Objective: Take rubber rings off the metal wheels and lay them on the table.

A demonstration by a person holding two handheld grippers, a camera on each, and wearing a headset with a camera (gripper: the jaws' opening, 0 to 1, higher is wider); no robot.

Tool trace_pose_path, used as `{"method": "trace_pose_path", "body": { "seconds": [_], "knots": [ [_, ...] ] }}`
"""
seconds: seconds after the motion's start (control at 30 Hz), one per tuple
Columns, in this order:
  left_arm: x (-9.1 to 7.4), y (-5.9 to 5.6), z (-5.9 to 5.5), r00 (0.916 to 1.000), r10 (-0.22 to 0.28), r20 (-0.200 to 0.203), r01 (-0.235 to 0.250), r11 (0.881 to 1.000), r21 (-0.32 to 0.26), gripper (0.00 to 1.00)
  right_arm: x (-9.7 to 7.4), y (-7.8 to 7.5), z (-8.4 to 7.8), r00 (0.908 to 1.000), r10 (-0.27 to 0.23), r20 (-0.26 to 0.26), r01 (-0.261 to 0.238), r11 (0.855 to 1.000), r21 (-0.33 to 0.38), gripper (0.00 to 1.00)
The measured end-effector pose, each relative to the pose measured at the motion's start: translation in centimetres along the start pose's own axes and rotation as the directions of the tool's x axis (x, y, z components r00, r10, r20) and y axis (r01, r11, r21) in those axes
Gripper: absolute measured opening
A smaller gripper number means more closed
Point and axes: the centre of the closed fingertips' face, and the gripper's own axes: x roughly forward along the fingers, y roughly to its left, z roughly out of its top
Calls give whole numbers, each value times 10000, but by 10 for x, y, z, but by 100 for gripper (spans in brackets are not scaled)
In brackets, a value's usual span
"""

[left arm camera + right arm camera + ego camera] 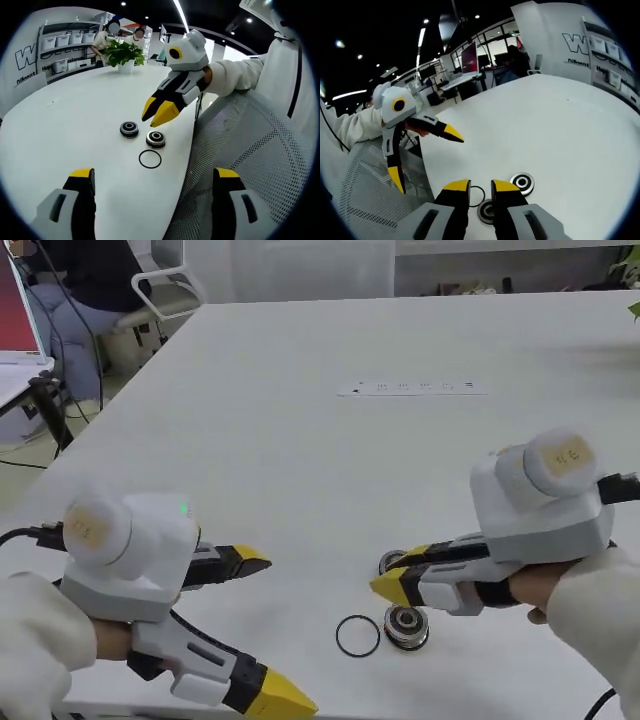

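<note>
A loose black rubber ring (357,635) lies flat on the white table (300,440) near its front edge. Right beside it stands a shiny metal wheel (406,626). A second wheel (392,561) with a dark rim sits just behind, partly hidden by my right gripper (385,585). That gripper hovers over the two wheels with its jaws shut and nothing between them. My left gripper (272,632) is wide open and empty, left of the ring. The left gripper view has the ring (150,159) nearest, both wheels (155,139) (129,129) behind it and the right gripper (156,114) above.
A flat white power strip (412,388) lies mid-table. A person sits on a chair (150,290) at the far left corner. A potted plant (122,52) stands at the table's far end. A mesh chair (240,140) is against the front edge.
</note>
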Motion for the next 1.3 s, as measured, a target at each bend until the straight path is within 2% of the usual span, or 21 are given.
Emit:
{"method": "trace_pose_path", "body": {
  "seconds": [0.27, 0.37, 0.43, 0.5, 0.6, 0.7, 0.8, 0.83, 0.87, 0.93, 1.03, 1.2, 1.3],
  "knots": [
    [-1, 5, 8, 9992, 202, 340, -206, 9997, 114, 93, -14, -13, 5, 9991, -192, 390, 175, 9990, 416, 16],
    [-2, 5, 10, 9989, 201, 412, -207, 9997, 124, 92, -19, -15, 0, 9990, -15, 451, 4, 9997, 261, 19],
    [-2, 4, 11, 9985, 137, 524, -137, 9999, 0, 90, -22, -21, -7, 9994, -51, 356, 26, 9976, 697, 20],
    [-2, 4, 14, 9980, 129, 621, -129, 9999, -3, 90, -25, -27, -7, 9987, 24, 509, -67, 9964, 845, 19],
    [-3, 5, 18, 9967, 190, 787, -192, 9998, 23, 88, -25, -29, -12, 9984, 223, 514, -284, 9924, 1200, 22],
    [-6, 7, 26, 9932, 298, 1122, -298, 9996, -13, 85, -23, -26, -19, 9989, 416, 237, -439, 9935, 1047, 22],
    [-9, 10, 33, 9884, 499, 1432, -502, 9987, -15, 82, -20, -20, -30, 9968, 738, -293, -722, 9960, 522, 24],
    [-10, 11, 36, 9866, 560, 1533, -567, 9984, 0, 81, -19, -17, -34, 9952, 845, -499, -823, 9956, 440, 25],
    [-12, 12, 40, 9835, 642, 1693, -653, 9979, 7, 80, -18, -12, -41, 9898, 1151, -836, -1124, 9930, 363, 25],
    [-14, 14, 44, 9792, 716, 1898, -725, 9974, -23, 78, -15, -7, -52, 9820, 1400, -1267, -1394, 9901, 130, 27],
    [-16, 14, 52, 9726, 792, 2186, -825, 9966, 56, 73, -13, -12, -62, 9770, 1132, -1805, -1246, 9908, -531, 30],
    [-18, 11, 65, 9654, 802, 2482, -874, 9960, 180, 67, -11, -15, -61, 9796, 1122, -1667, -1220, 9913, -495, 29],
    [-18, 9, 74, 9636, 835, 2539, -993, 9938, 499, 67, -9, -17, -67, 9752, 1030, -1957, -1192, 9902, -730, 27]
  ]
}}
